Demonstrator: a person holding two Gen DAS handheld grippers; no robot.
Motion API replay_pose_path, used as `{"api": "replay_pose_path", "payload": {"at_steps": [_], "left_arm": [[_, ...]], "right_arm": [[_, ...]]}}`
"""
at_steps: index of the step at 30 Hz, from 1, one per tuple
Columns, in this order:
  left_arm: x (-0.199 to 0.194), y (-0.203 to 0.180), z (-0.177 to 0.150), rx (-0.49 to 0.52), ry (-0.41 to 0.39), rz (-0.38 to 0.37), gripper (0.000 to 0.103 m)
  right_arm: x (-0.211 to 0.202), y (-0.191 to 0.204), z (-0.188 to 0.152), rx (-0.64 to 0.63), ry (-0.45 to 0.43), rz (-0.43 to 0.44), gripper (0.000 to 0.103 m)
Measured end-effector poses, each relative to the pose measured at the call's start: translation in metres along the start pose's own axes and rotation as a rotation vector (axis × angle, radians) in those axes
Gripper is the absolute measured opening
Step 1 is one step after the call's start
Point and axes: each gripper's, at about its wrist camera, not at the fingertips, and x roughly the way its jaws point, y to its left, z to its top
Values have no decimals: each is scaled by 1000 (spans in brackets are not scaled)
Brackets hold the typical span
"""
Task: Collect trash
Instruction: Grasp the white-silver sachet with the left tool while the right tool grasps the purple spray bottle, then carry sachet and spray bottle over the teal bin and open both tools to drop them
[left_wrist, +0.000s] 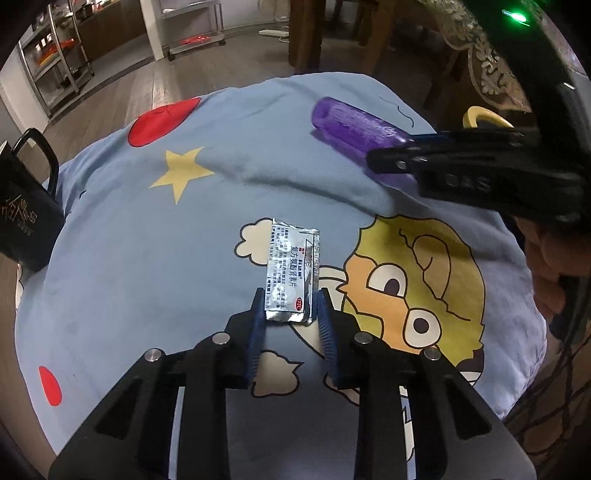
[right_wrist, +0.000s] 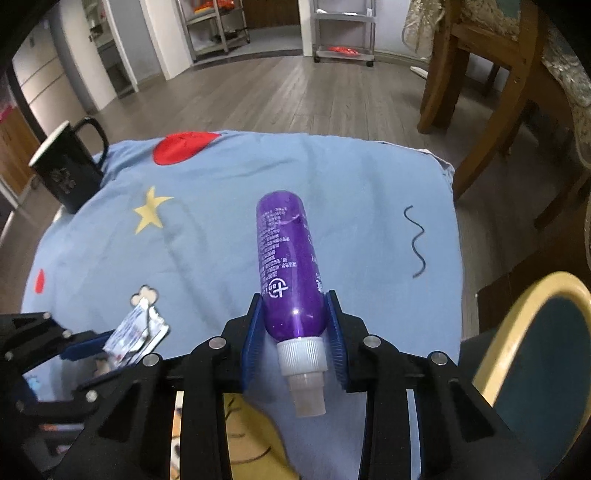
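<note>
A silver foil pill packet (left_wrist: 292, 269) sits between the blue pads of my left gripper (left_wrist: 290, 301), which is shut on its near end above the blue cartoon cloth (left_wrist: 207, 236). The packet also shows in the right wrist view (right_wrist: 133, 334). A purple plastic bottle (right_wrist: 290, 269) with a white neck points away from me, and my right gripper (right_wrist: 295, 306) is shut on its lower body. In the left wrist view the bottle (left_wrist: 354, 125) is at the upper right, held by the right gripper (left_wrist: 391, 157).
A black mug (right_wrist: 68, 166) stands at the cloth's far left edge; it also shows in the left wrist view (left_wrist: 24, 218). A yellow-rimmed bin (right_wrist: 539, 354) is at the right. Wooden chair legs (right_wrist: 480, 122) and metal racks (right_wrist: 343, 29) stand beyond.
</note>
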Motion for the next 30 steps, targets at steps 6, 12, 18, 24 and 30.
{"api": "replay_pose_path", "payload": {"at_steps": [6,12,18,24,30], "left_arm": [[-12,4,-2,-76,-32,-51,20],[-31,4,0,-121,-80,-96,19],[-49,-3,-4,-137,-110,-140,19],[-59,-17,4,-125,-133,-185,19],[-64,-45,15,-82,-149,-214,19]], "right_arm": [[-39,2,-13,31,-62,18,34],[-81,-4,-33,81,-123,27,34],[-118,-10,-55,114,-175,13,34],[-147,-32,-75,207,-228,-8,34],[-171,-63,-94,305,-273,-34,34]]}}
